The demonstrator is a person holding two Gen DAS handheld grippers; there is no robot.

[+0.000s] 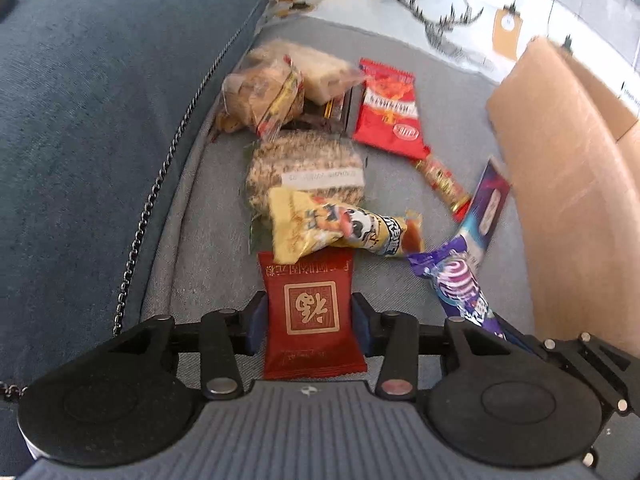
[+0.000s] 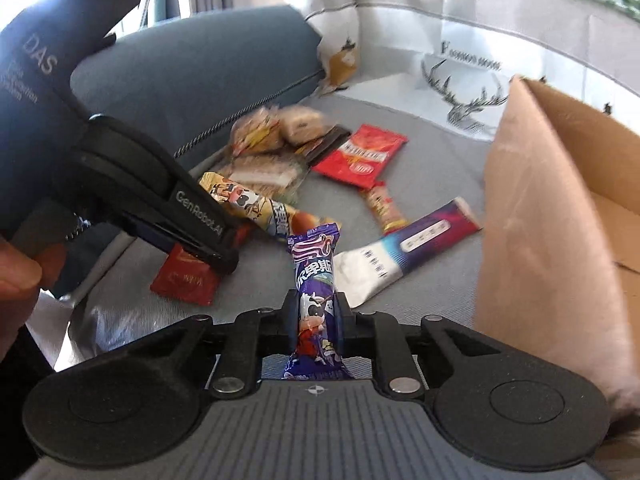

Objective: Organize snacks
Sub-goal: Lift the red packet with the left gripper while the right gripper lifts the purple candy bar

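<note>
A dark red square snack packet (image 1: pixel 312 304) with a gold stamp lies on the grey seat (image 1: pixel 192 240). My left gripper (image 1: pixel 309 320) is shut on it, its blue pads against both sides of the packet. From the right wrist view the left gripper (image 2: pixel 224 256) points down onto the same red packet (image 2: pixel 184 280). My right gripper (image 2: pixel 316 316) is shut on a purple candy packet (image 2: pixel 314 264) that stands upright between its pads. That purple packet (image 1: pixel 456 280) also shows at the lower right of the left wrist view.
Loose snacks lie ahead: a yellow panda packet (image 1: pixel 340 232), a round wrapped rice cake (image 1: pixel 304 172), bread packs (image 1: pixel 260 96), a red packet (image 1: pixel 388 112), a small red stick (image 1: pixel 442 182) and a purple-white sachet (image 1: pixel 486 204). An open cardboard box (image 2: pixel 540 220) stands right. A blue cushion (image 1: pixel 100 120) rises left.
</note>
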